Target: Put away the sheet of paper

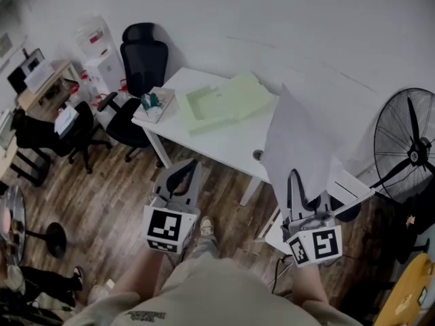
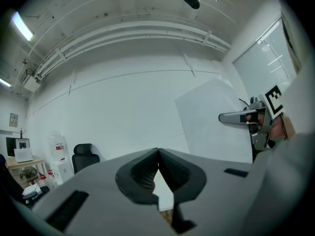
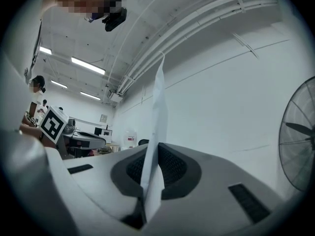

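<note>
Right gripper (image 1: 299, 182) jaws clamping upright sheet of paper (image 1: 296, 141), hiding tabletop's (image 1: 228, 141) 3 o'clock end, left gripper (image 1: 185, 172) jaws closed, empty.

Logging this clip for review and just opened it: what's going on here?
A person stands before a white table, a gripper in each hand. The right gripper is shut on a sheet of paper, which stands up from its jaws. The left gripper is shut and empty. What looks like an open pale green folder lies on the table; the paper is not yet put away.
</note>
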`<action>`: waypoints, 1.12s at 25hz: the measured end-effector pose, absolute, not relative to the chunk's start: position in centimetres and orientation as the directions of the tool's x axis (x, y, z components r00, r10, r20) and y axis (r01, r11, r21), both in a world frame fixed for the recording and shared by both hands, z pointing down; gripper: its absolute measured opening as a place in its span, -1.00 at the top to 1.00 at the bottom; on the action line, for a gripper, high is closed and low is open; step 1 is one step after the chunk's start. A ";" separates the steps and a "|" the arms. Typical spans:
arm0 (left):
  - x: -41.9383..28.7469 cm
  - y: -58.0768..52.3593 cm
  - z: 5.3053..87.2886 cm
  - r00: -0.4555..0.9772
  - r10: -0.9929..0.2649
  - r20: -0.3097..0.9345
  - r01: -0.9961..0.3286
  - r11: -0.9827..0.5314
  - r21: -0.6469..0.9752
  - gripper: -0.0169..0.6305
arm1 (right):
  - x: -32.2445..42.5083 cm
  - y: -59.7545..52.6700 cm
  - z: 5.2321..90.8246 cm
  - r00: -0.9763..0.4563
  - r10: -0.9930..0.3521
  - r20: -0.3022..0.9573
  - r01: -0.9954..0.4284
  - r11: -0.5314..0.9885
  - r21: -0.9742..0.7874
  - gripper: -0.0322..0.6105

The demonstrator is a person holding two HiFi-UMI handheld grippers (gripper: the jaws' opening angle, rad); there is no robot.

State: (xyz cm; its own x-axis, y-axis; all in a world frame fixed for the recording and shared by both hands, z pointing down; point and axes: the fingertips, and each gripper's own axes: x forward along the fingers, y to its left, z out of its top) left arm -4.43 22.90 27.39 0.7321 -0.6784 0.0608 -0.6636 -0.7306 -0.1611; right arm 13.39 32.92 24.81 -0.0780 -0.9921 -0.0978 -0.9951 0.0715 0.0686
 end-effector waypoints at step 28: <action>-6.2 -7.8 34.5 0.729 -0.651 0.210 -0.649 -0.755 -0.088 0.88 | 14.9 3.2 30.8 -0.041 -0.993 0.108 -0.998 0.045 0.040 0.83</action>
